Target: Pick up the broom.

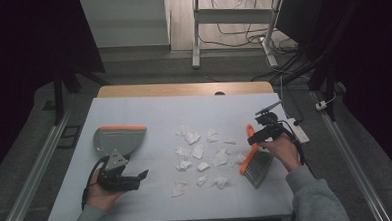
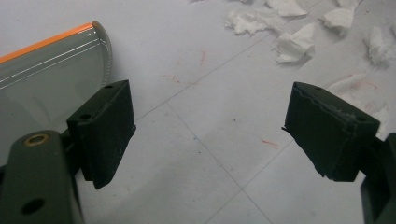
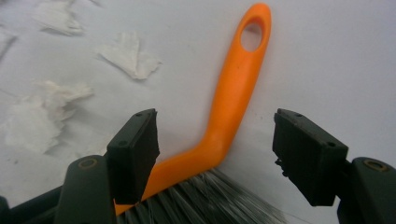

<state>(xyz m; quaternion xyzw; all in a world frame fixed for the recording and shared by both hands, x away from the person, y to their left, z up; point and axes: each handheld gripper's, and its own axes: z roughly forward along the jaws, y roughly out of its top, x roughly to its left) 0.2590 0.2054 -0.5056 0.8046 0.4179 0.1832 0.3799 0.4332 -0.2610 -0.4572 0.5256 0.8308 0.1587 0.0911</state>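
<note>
**Brush and dustpan flank a scatter of torn paper**

A white table (image 1: 149,110) carries a loose field of paper scraps (image 1: 201,153) across its middle, well spread between the two tools. To the left of the scraps lies a grey dustpan (image 1: 116,140) with an orange lip; to the right lies a brush (image 1: 256,164), its orange handle pointing away from the person and its grey bristles toward the near edge.

The right gripper (image 1: 267,127) hangs over the brush handle. Its jaws stand apart on either side of the handle, pads clear of it, nothing clamped. The left gripper (image 1: 118,178) sits at the near side of the dustpan, jaws wide apart and holding nothing.

The scraps lie between brush and dustpan, the nearest of them just beside the bristles.

The high view takes in desk legs and trailing cables on the floor beyond the table. The right gripper view shows the hanging hole in the handle's tip and the bend where the handle (image 3: 233,93) meets the bristles. The left gripper view shows faint red pen marks (image 2: 187,70) on the tabletop and the pan's clear grey wall beside one jaw.
</note>
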